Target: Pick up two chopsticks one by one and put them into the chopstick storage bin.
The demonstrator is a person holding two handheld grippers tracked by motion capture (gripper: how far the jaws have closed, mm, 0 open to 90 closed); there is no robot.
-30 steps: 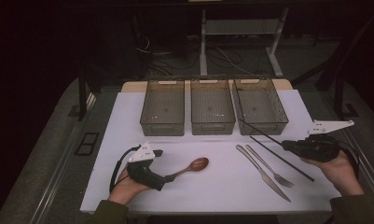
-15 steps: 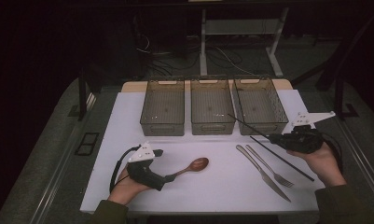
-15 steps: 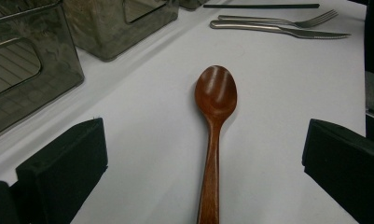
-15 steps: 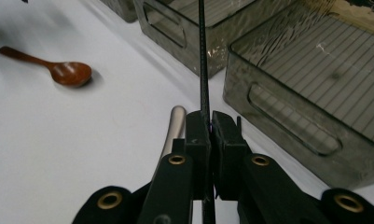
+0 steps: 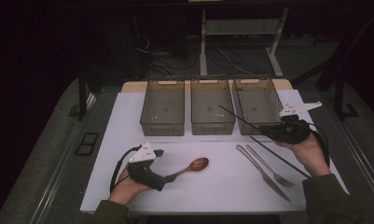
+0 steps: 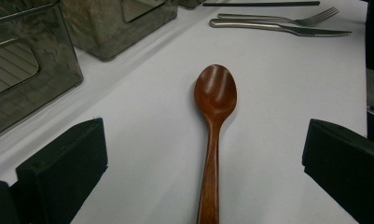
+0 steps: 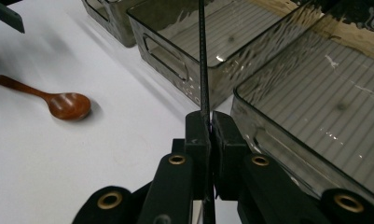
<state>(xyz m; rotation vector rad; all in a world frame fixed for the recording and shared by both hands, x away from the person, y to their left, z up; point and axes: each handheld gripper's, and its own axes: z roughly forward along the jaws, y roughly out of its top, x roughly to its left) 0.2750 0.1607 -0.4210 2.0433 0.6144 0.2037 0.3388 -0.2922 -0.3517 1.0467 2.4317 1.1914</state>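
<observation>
Right hand-held gripper (image 7: pixel 208 128) pinches a black chopstick (image 5: pixel 238 118) above the right bin (image 5: pixel 259 105); thin, stiff and light, it likely pivots unless gripped mid-length. Left hand-held gripper (image 6: pixel 205 168), jaws wide, straddles the wooden spoon (image 6: pixel 215 93) on the table (image 5: pixel 222 196).

This looks like a lab or test room, not a home: a plain white table top (image 5: pixel 128 116) sits under dim light, bundles of loose black cables (image 5: pixel 175 58) trail over the grey floor behind it, and a bare white metal desk frame (image 5: pixel 243 28) stands at the back.
</observation>
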